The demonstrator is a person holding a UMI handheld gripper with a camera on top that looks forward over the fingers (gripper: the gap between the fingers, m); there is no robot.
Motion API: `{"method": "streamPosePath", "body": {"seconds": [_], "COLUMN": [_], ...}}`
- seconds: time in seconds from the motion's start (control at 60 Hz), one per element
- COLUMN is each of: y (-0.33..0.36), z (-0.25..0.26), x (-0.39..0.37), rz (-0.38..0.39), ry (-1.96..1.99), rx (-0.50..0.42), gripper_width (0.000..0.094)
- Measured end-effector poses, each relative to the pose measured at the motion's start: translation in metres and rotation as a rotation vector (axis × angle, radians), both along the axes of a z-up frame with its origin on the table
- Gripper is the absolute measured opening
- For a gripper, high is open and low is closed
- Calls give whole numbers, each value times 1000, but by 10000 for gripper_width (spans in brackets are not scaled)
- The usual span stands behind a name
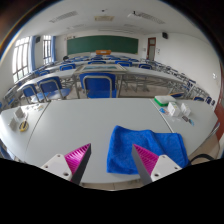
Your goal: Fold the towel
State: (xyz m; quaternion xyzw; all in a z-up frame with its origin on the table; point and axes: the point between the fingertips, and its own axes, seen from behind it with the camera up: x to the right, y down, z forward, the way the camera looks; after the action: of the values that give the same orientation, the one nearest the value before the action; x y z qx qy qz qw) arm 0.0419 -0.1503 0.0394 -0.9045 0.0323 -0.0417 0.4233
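Towel (146,147) in sight, blue and rumpled, lying on the white table (70,125) just ahead of my gripper (111,162) and off toward the right finger. I see that finger's pink pad (145,158) overlapping the towel's near edge, though I cannot tell whether it touches the cloth. The left pad (78,157) sits over bare table. My jaws stand wide apart, nothing held between them. Past the towel, toward the table's far right, I pick out a small clutter of pale things (171,106), one with a green top; too small to name. On the far left of the table lies a small yellowish object (22,125). Beyond the table I see blue chairs (97,85) in rows, a green chalkboard (101,45) on the back wall, and windows (21,55) along the left side.
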Motion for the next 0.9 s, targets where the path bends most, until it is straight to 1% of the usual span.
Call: {"method": "streamPosePath", "body": {"seconds": [0.133, 0.217, 0.233, 0.25, 0.283, 0.333, 0.417, 0.433, 0.467, 0.483, 0.5, 0.583, 0.683, 0.733, 0.783, 0.85, 0.9], "y": [30, 34, 38, 41, 39, 39, 39, 40, 40, 41, 43, 43, 40, 38, 38, 38, 38], "z": [-35, -54, -51, -49, -55, -55, -54, -54, -54, -53, -52, -53, -47, -38, -19, 16, 42], "x": [11, 14, 13, 13, 18, 17, 22, 22, 30, 35, 35, 33, 25, 4, -4, -36, -44], "rz": [-10, -5, -3, -6, -13, 1, 19, 26, 23, 17, 19, 60, 56, 63, 81, 113, 136], "ry": [-20, -44, -36, -33, -50, -52, -61, -67, -100, -119, -117, -144, -84, -16, 65, 172, 240], "rx": [-52, -90, -75, -64, -71, -65, -62, -63, -63, -56, -46, -54, -68, -70, -50, -12, 17], "gripper_width": [850, 793, 772, 739, 660, 546, 324, 275, 92, 41, 40, 32, 18, 15, 16, 16, 14]}}
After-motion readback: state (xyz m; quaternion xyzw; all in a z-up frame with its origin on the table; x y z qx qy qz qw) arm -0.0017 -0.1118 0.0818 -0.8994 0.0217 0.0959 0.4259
